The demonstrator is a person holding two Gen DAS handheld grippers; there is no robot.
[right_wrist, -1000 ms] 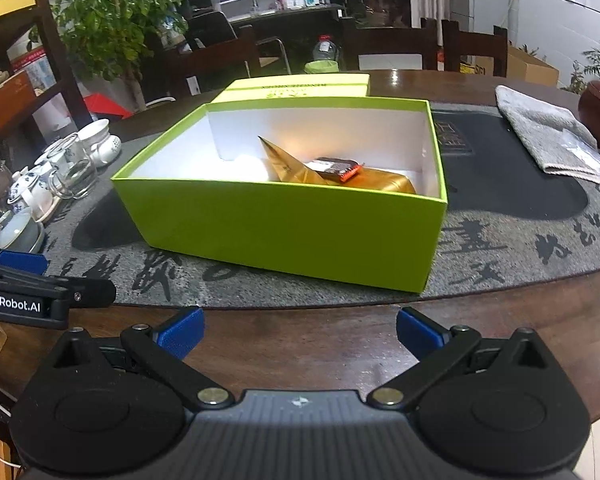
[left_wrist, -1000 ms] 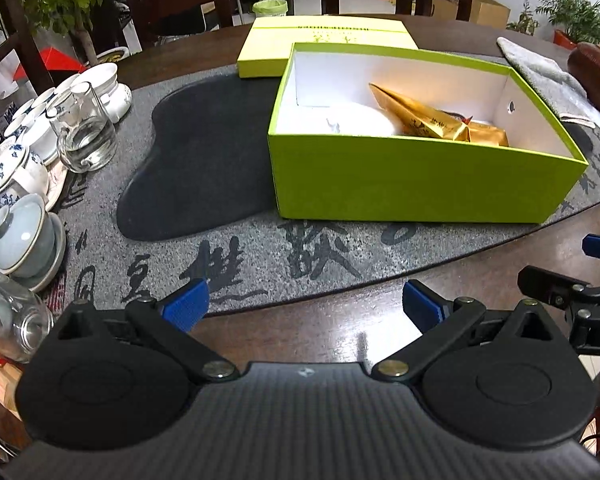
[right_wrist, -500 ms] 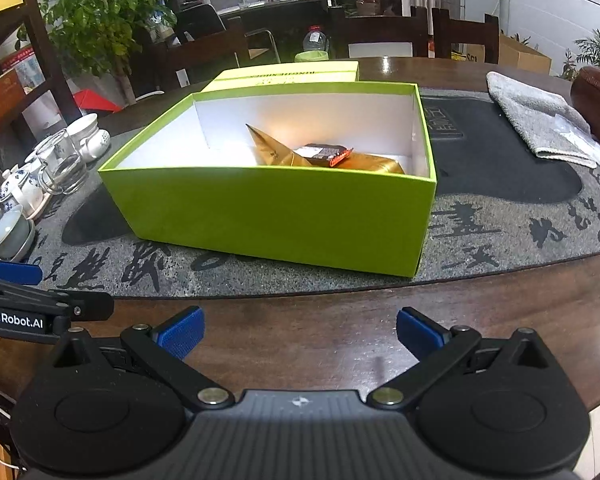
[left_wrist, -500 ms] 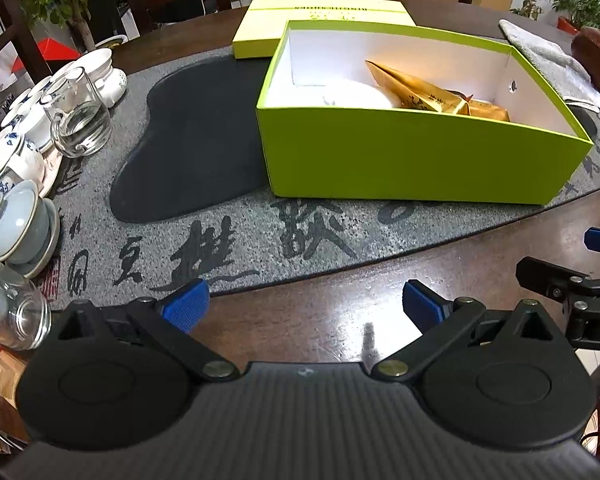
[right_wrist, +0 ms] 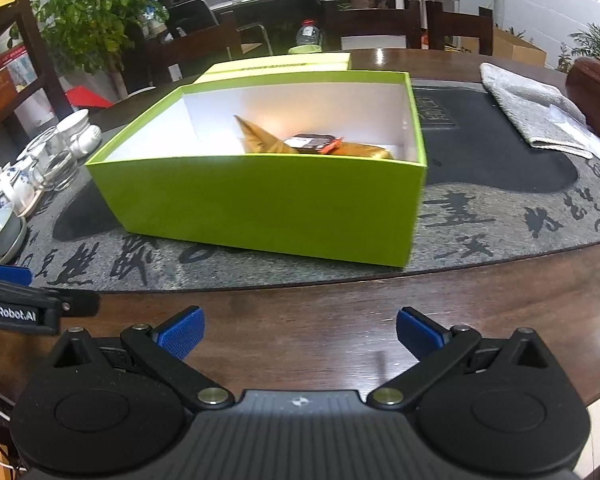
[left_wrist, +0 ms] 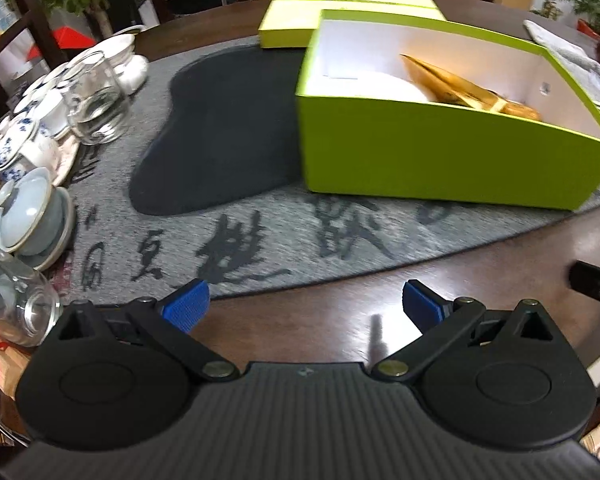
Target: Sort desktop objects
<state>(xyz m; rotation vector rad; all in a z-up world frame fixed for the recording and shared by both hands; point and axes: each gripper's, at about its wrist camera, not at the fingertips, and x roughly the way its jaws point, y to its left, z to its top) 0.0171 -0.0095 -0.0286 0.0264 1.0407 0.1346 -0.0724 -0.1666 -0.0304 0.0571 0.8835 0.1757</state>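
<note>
Both tongs are spread wide apart and hold nothing: the left gripper and the right gripper hover side by side over the bare wooden table, short of the grey mat with black brush lettering. On that mat sits an open lime-green box, its white inside holding a gold foil packet with a small dark wrapper lying on top, both toward the right side. A white rounded shape sits in the left part of the box; what it is cannot be told. The matching green lid lies flat behind the box, touching or nearly touching its far wall. Judging from this, the sorting looks mostly done, and closing the box may be what remains. The risk is that reaching for the lid means passing over or around the tall box walls, and a finger catching the rim could shove the light cardboard box or tip it. To the left, crowded close together, stand a clear glass cup, blue-and-white teacups and a pale lidded bowl; a wide swing of the left tongs could knock them. A folded grey towel lies to the right, well apart from the box.
</note>
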